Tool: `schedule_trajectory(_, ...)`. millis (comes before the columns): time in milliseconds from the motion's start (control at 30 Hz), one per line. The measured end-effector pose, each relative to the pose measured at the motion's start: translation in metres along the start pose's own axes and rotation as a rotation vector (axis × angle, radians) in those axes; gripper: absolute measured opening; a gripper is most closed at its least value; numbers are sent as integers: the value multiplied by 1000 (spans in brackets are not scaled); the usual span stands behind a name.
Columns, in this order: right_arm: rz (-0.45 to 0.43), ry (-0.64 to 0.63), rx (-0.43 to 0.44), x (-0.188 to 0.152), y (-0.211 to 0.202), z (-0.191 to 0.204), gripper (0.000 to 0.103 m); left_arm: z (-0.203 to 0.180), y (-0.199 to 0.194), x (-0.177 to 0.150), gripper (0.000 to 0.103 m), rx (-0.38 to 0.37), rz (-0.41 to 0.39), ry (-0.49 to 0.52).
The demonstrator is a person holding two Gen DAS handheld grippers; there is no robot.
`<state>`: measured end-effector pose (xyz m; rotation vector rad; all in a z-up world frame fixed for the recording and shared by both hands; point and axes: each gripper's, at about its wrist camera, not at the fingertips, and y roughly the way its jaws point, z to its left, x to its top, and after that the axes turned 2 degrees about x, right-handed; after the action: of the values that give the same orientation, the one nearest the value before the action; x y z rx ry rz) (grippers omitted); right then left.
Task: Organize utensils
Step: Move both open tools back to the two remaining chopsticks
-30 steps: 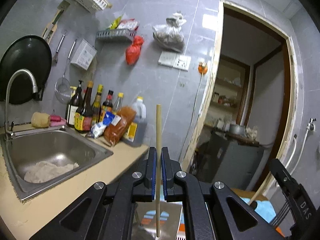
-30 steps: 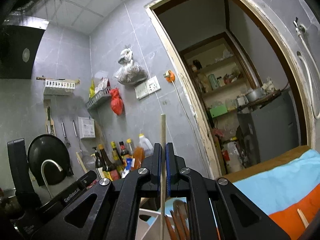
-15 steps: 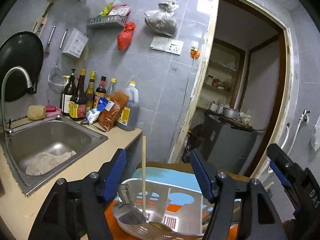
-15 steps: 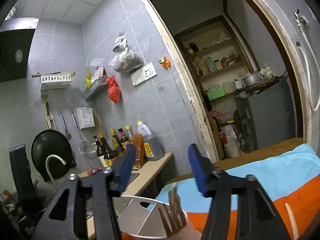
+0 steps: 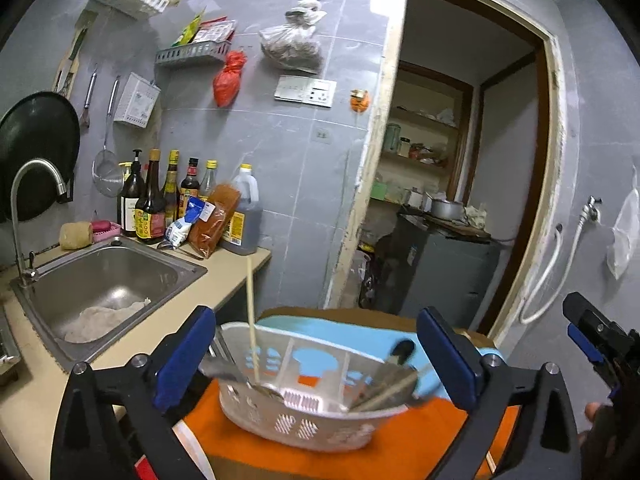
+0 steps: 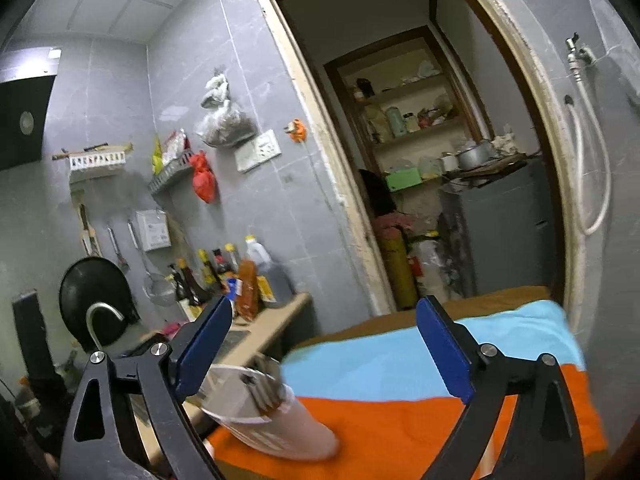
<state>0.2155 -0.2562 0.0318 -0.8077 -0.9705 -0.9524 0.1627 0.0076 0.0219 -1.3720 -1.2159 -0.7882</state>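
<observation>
Left gripper [image 5: 316,354]: black frame w/ blue pads, jaws spread wide, just been opening. Nothing pinched; pads clear of all objects. Seen between the pads, further off: white perforated plastic basket [image 5: 308,424], oval, resting on orange-and-light-blue cloth [image 5: 288,454]. A pale wooden chopstick [image 5: 251,320] stands near-upright in the basket's left compartment, tilted slightly, free of the jaws. Metal utensils [image 5: 240,376] lie beside it; more wooden and dark-handled utensils [image 5: 394,386] lean in the right compartment.

Right gripper [image 6: 322,354]: same build, jaws also spread wide, just been opening; nothing between the pads, no contact. The basket appears low left in the right wrist view, blurred, just inside the left blue pad [image 6: 204,348]; contents not readable there.

Bkgd, left wrist view: stainless sink [image 5: 56,276] set in beige counter [image 5: 224,284], sauce bottles [image 5: 156,200] against the grey tiled wall.
</observation>
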Motion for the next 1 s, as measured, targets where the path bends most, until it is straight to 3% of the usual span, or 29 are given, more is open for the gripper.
schedule_trajectory(67,21,-14,-31,0,-10,-12,99,-9,-9,-7,102,-2,8,21)
schedule_trajectory(300,109,-64,-127,-1,-41,-58,99,-41,-30,-32,102,-43,68,60)
schedule_trajectory(433,185,-76,-182,-10,-48,-89,99,-61,-30,-54,102,-83,147,70)
schedule_trajectory(700,354,-64,-282,-44,-47,-140,99,-102,-7,-101,102,-134,308,126)
schedule_trajectory(867,508,-65,-308,-74,-34,-164,99,-112,22,-122,102,-119,423,155)
schedule_trajectory(1000,563,-58,-296,-86,-24,-170,98,-111,44,-134,102,-95,484,143)
